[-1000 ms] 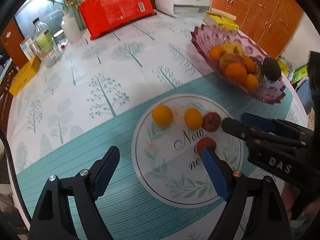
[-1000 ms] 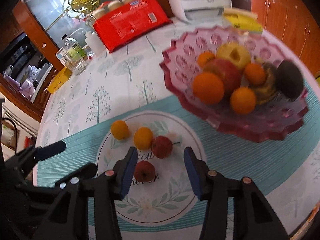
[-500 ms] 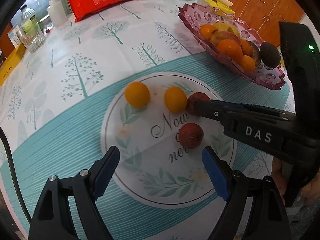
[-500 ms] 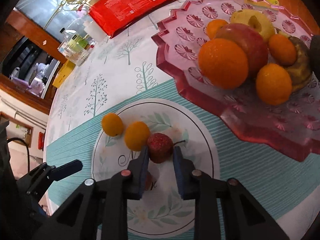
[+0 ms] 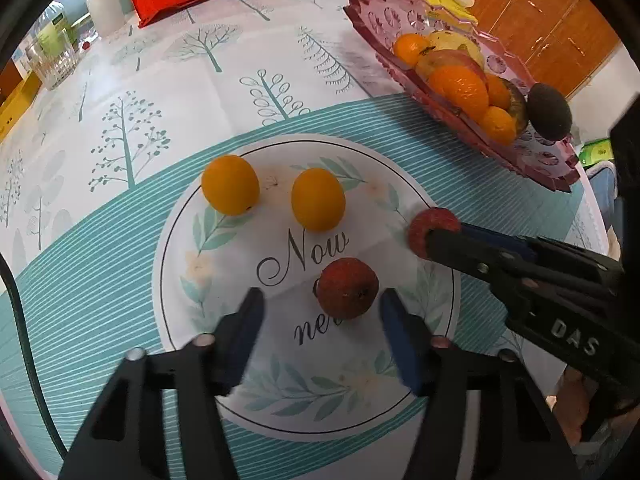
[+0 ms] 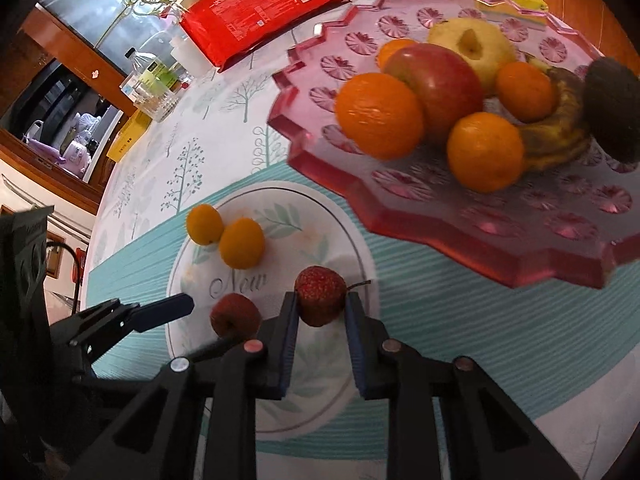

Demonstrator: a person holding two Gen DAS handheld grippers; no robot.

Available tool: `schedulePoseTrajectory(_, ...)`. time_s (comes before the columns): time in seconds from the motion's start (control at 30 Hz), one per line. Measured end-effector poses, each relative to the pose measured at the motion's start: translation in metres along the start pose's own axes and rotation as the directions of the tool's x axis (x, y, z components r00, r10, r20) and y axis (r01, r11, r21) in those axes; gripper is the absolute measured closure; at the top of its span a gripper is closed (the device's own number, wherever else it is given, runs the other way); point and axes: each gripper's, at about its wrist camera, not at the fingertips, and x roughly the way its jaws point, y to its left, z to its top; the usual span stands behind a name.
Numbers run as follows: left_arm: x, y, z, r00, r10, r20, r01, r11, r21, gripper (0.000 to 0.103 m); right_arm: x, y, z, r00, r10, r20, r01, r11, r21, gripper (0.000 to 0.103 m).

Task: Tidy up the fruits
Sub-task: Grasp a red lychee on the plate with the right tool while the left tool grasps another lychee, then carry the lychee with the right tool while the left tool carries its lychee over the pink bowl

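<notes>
Red, rough-skinned and small, the stemmed red fruit (image 6: 320,301) is pinched between the pads of the right gripper (image 6: 321,312), pressed together on its flanks, at the edge of the printed circle (image 5: 224,408) nearest the pink glass dish (image 6: 400,216). A second red fruit (image 5: 347,288) lies near the middle of that circle, between the fingers of the left gripper (image 5: 320,312), whose jaws are closing but are not yet seen to touch it. Two small orange fruits (image 5: 231,190) rest on the far side of the circle, well apart from the dish.

Both red fruits are judged light, with a thin bumpy skin over soft flesh that could be bruised or split by a hard squeeze; the rough surface should resist slipping. A hold across the widest part is judged best, with the thin stalk left free. The orange fruits are judged smooth and firmer, and likely to roll.

Script reading "Now" can be made out inside the circle, with further letters partly covered. "DAS" is printed in white on the right gripper's body. Writing on the red packet (image 6: 256,8), beyond the dish, is too small to be read.
</notes>
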Motion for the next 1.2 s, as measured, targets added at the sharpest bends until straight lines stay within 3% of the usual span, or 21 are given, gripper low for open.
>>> schedulePoseTrajectory(0.1, 0.003, -0.004, 0.002, 1.0, -0.026, 0.002, 0.026, 1.0, -0.015, 0.061, -0.005, -0.005, -0.004, 1.0, -0.009, 0.006, 0.009, 1.0, -0.007, 0.08)
schedulePoseTrajectory(0.17, 0.003, -0.011, 0.002, 1.0, -0.029, 0.002, 0.029, 1.0, -0.005, 0.075, -0.008, -0.006, -0.005, 1.0, -0.01, 0.011, 0.01, 1.0, -0.013, 0.08)
schedulePoseTrajectory(0.2, 0.004, -0.016, 0.002, 1.0, -0.024, 0.002, 0.024, 1.0, 0.006, 0.075, -0.009, -0.007, -0.006, 1.0, -0.01, 0.013, 0.01, 1.0, -0.016, 0.08)
schedulePoseTrajectory(0.27, 0.003, -0.025, 0.0, 1.0, 0.019, 0.011, -0.019, 0.999, 0.037, 0.076, -0.012, -0.008, -0.008, 1.0, -0.01, 0.017, 0.011, 1.0, -0.025, 0.08)
schedulePoseTrajectory(0.47, -0.006, -0.042, 0.001, 0.999, 0.038, 0.032, -0.04, 0.997, 0.066, 0.077, -0.022, -0.007, -0.012, 0.999, -0.004, 0.033, 0.005, 0.999, -0.045, 0.08)
schedulePoseTrajectory(0.77, -0.057, -0.06, 0.006, 0.99, 0.066, 0.127, -0.081, 0.99, 0.116, 0.077, -0.052, 0.001, -0.021, 0.997, -0.003, 0.08, 0.01, 0.996, -0.09, 0.08)
schedulePoseTrajectory(1.2, -0.142, -0.072, 0.02, 0.954, 0.079, 0.29, -0.125, 0.982, 0.142, 0.077, -0.104, 0.021, -0.02, 0.986, -0.004, 0.165, 0.03, 0.987, -0.158, 0.08)
